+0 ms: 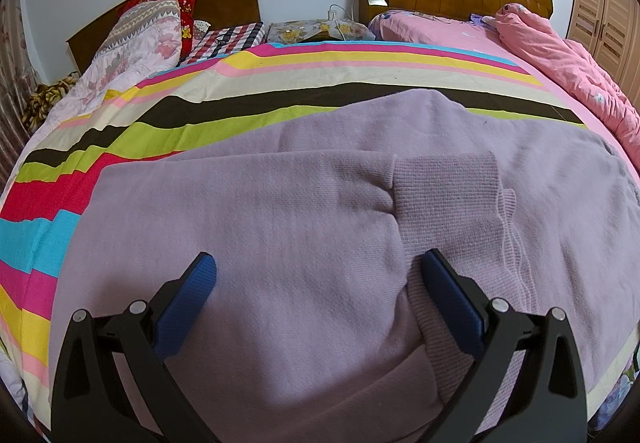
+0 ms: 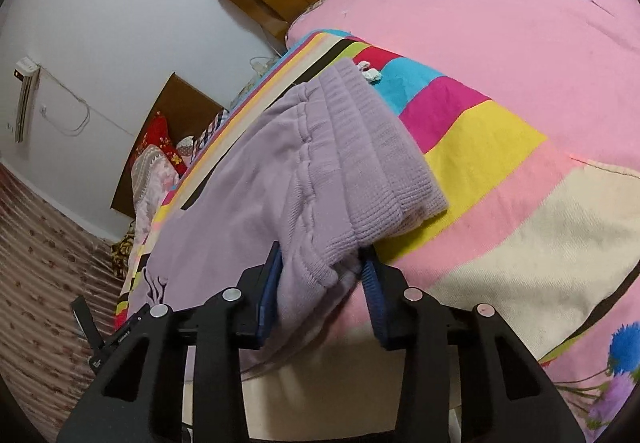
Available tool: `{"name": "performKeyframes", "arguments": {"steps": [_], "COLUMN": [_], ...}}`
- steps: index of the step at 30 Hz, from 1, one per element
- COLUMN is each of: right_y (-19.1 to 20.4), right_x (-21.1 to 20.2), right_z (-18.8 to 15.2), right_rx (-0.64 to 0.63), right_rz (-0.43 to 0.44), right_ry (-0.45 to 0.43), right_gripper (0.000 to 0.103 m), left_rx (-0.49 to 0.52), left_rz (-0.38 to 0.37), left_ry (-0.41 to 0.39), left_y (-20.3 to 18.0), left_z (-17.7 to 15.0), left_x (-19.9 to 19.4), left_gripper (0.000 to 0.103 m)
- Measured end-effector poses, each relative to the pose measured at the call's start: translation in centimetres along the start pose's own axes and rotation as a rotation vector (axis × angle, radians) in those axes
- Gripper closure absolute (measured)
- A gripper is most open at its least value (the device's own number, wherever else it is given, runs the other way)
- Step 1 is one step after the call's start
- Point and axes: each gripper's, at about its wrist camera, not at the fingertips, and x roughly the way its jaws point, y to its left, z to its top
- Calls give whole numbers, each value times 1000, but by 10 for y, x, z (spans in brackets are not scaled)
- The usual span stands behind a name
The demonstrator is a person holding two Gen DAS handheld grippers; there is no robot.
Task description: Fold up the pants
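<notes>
your left hand-held gripper [image 1: 316,283] hangs wide open over the lilac pants [image 1: 280,227], pads off the cloth. pants lie folded across the striped sheet [image 1: 120,147] on the bed. your right hand-held gripper [image 2: 320,275] sits narrow around the ribbed waistband [image 2: 360,171] at the near edge, left pad touching the fabric.

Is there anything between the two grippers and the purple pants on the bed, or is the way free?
Nothing visible stands in the way. The left gripper hangs open right over the purple pants, near a ribbed cuff. The right gripper already has the ribbed waistband corner between its fingers. Only the striped sheet lies around.
</notes>
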Motion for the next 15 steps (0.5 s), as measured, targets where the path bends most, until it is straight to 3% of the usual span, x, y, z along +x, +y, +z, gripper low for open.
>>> {"name": "performKeyframes", "arguments": {"steps": [5,12,15], "right_y": [-9,-8,-6], "right_x": [-2,-2,-3], "right_z": [-2,-2,-4], "right_rx": [47,36,25], "right_rz": [90,77,70], "right_ry": [-42,-42,-44], "right_gripper": [66,66,66], "left_rx": [0,-25,55], "left_rz": [1,50,-54], "left_ry": [0,2,-7], "left_y": [0,-9,-35], "left_z": [0,-1,-4], "left_x": [0,-14,-35], "left_gripper": [1,2,2]}}
